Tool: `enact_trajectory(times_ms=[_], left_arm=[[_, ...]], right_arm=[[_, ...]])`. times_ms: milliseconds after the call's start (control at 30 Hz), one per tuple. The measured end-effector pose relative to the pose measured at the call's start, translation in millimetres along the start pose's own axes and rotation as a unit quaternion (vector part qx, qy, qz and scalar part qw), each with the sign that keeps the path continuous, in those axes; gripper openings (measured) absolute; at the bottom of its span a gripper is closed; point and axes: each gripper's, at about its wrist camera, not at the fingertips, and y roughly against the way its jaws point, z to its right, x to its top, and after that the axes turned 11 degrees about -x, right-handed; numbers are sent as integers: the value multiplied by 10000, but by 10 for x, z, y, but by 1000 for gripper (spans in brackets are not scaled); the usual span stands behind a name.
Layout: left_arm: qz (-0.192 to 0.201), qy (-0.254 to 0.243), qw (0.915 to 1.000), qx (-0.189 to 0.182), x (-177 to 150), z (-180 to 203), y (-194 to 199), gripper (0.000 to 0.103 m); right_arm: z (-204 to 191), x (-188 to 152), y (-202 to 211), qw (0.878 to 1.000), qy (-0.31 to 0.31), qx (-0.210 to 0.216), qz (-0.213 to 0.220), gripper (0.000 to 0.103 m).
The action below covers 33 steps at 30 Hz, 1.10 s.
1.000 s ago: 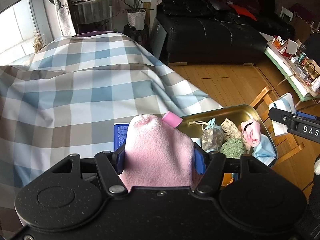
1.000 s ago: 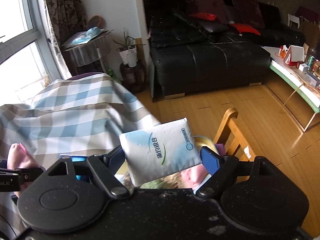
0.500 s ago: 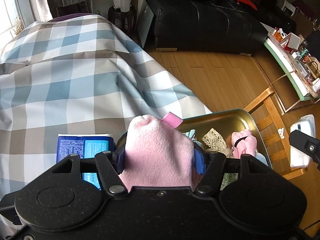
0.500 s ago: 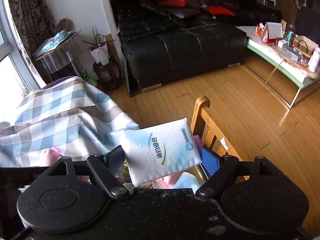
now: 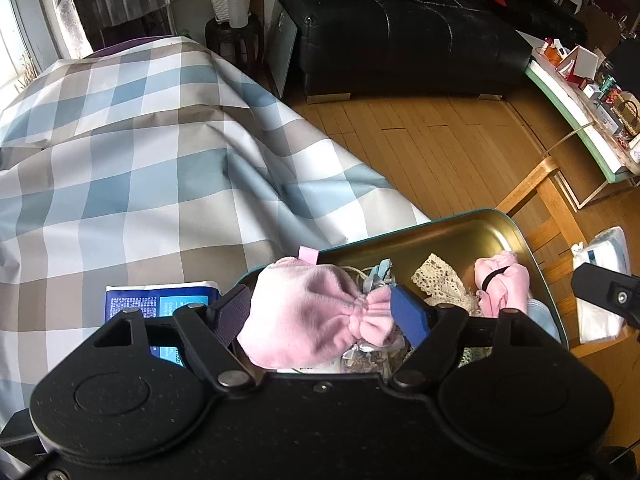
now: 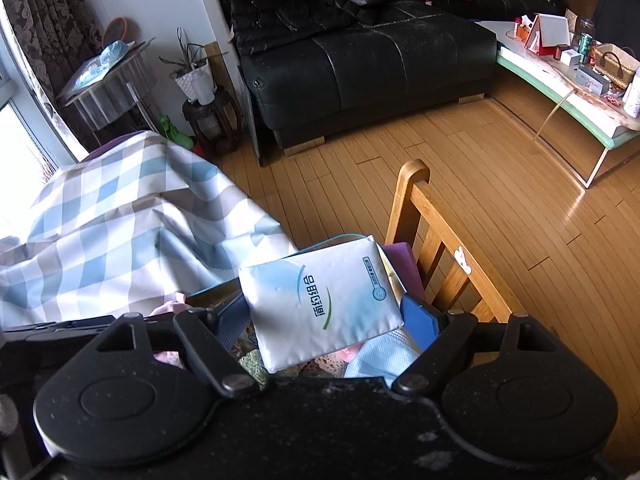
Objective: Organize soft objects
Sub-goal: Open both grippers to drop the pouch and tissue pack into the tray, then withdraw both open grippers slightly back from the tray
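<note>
Left gripper sits over the near-left corner of the gold tray, pitched steeply down. Its jaws have just been opening: the pink plush pouch lies between them, slumped on its side, gathered neck pointing right toward the blue pad. From this view I can't confirm the pads are fully clear of it, but they look slack, not squeezing. Judgement: release in progress, pouch is landing on the pile in the tray.

Left of the tray, the blue tissue pack lies flat on the checked cloth, just beside the tray rim.

In the tray, left to right: a small sachet, the lace piece, the pink bundle with a black band.

Right gripper is spread wide and clamped on the white-blue tissue pack, gripping across its short sides; pack is tilted, long axis running up and right. It hovers over the tray's right end, the wooden chair back just to its right, also pitched down.

Key relation: the tray's open space lies beyond and below the held pack, toward the far right corner. Right hand is the nearer one. Next move likely needs a short drop, then opening.
</note>
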Motion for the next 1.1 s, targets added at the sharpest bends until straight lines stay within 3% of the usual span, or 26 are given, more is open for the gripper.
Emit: enact_trajectory(times_ms=[333,1100], left_arm=[[1,-231,9997,84,-252,3,129,76],[-157,-190,9996,124,-550,0,124,76]], right_arm=[[-54,-6,-128,9995,9,-71,-301,82],[-110,-6,-162,9991,-73,4,-414,84]])
